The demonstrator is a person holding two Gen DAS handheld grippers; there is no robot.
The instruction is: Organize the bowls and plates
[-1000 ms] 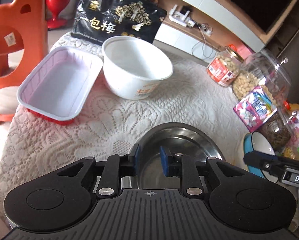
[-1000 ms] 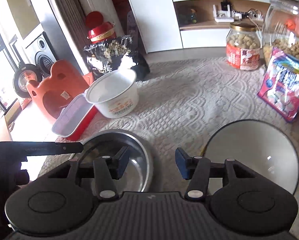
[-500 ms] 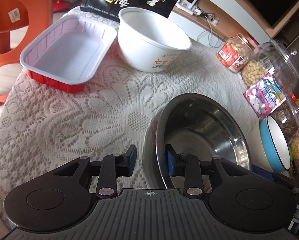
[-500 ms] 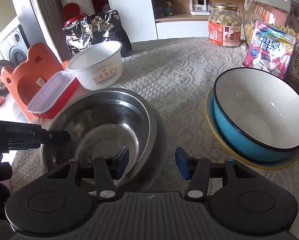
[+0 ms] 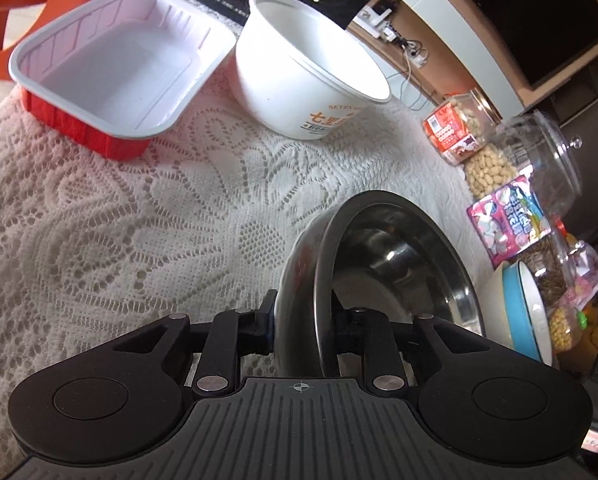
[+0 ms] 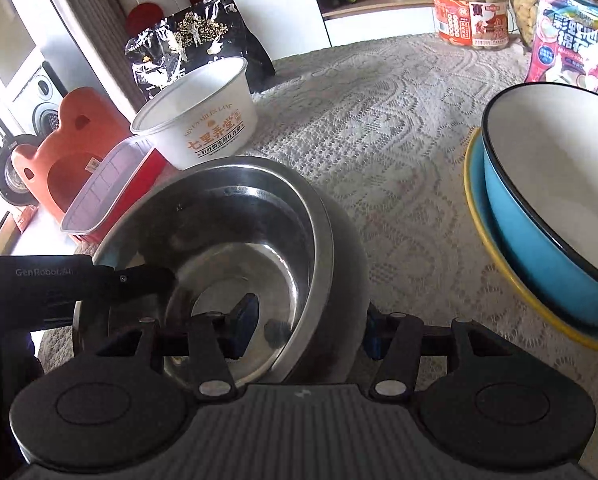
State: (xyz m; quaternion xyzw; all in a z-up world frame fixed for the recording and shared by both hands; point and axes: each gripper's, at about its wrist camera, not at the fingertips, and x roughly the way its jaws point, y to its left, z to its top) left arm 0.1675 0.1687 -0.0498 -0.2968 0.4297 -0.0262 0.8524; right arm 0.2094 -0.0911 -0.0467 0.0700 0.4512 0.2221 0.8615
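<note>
Two claws are set at the steel bowl (image 6: 227,240): its rim is pinched by the left claw (image 5: 303,320), while its near wall is straddled by the spread right claw (image 6: 307,330). Beyond it, toward the surface's (image 5: 139,220) far edge, a white tub (image 5: 299,80) and red tray (image 5: 111,76) are placed; a blue bowl (image 6: 547,216) is nested on a yellow plate (image 6: 475,184) beside it.

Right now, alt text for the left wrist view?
The left gripper straddles the rim of a tilted steel bowl over a white lace tablecloth. Beyond sit an empty white paper bowl and a red-sided tray; a blue bowl and snack jars lie right.
</note>
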